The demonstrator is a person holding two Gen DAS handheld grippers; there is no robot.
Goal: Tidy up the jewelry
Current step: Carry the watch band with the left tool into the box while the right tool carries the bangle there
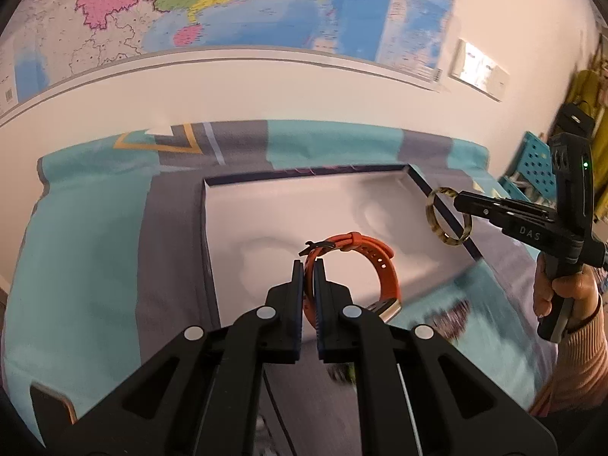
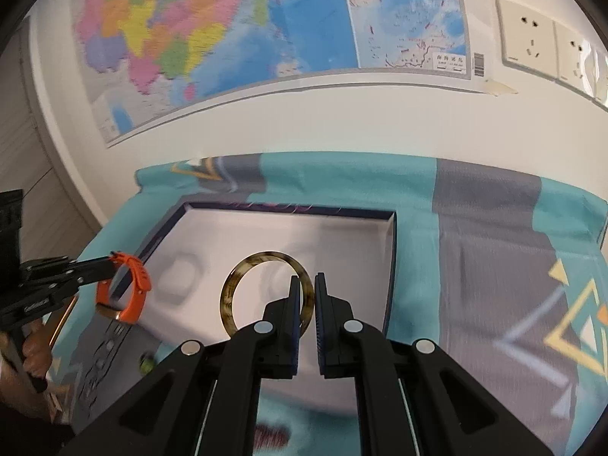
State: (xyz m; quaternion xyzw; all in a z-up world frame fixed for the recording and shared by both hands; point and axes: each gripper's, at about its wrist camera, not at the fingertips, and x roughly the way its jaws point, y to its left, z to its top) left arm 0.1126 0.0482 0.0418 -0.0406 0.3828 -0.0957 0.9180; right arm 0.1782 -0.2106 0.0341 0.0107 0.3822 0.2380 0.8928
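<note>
An orange watch (image 1: 383, 266) with a metal case hangs from my left gripper (image 1: 308, 266), which is shut on its strap just above the near edge of the open white-lined box (image 1: 266, 205). My right gripper (image 2: 307, 285) is shut on the rim of a tortoiseshell bangle (image 2: 243, 277), held upright over the box (image 2: 342, 235). In the left wrist view the right gripper (image 1: 461, 202) and bangle (image 1: 431, 209) hover over the box's right wall. The right wrist view shows the left gripper (image 2: 112, 264) with the watch (image 2: 138, 285) at the box's left corner.
The box lies on a teal and grey cloth (image 2: 475, 266) against a white wall with a map (image 2: 228, 38) and sockets (image 2: 532, 38). A blue perforated crate (image 1: 532, 167) stands far right. A dark blurred object (image 2: 102, 349) lies on the cloth by the box's near-left corner.
</note>
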